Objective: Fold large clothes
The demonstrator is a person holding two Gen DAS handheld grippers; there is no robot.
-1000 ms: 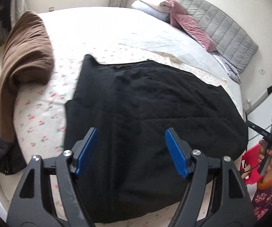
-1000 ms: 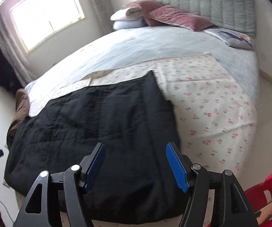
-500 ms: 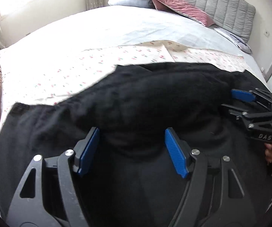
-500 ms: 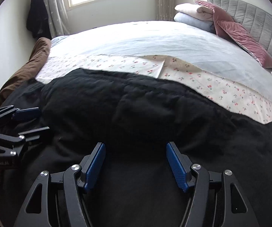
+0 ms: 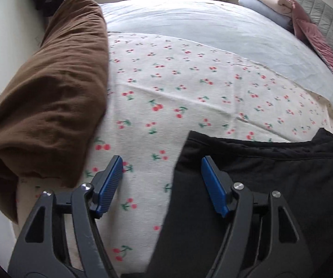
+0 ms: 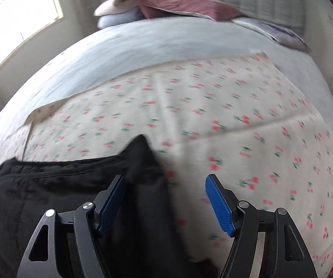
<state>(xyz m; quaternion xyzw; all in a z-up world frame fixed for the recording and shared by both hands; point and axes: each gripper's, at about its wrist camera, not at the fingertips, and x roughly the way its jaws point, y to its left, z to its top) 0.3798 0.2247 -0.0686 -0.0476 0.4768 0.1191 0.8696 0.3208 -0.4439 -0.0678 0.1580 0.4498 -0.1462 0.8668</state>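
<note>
Two grippers in view, both with jaws spread wide and gripping nothing. Left gripper (image 5: 161, 183) poised low over the left edge of the black garment (image 5: 270, 185), one blue pad above the cherry-print sheet (image 5: 178, 88), the other above black cloth. Right gripper (image 6: 166, 199) poised over the garment's right edge, near a raised black corner (image 6: 141, 146), one pad above cloth, the other above sheet. Compared with half a second ago: then aimed at the middle of the garment with each gripper visible to the other; now moved apart to opposite side edges, neither visible to the other. Compared with one second ago: garment then spread far up the bed (image 5: 189, 23), now occupying only the near strip, with a doubled layer edge visible along its far side. Judged: one fold across already made, next fold being set up from the two ends. Right view blurred, so motion likely not finished. Brown blanket (image 5: 57, 92) heaped at the bed's left side, close to the left gripper though apart from the garment. Pillows (image 6: 166, 2) at the headboard, well apart. Contact between pads and cloth not determinable.
</note>
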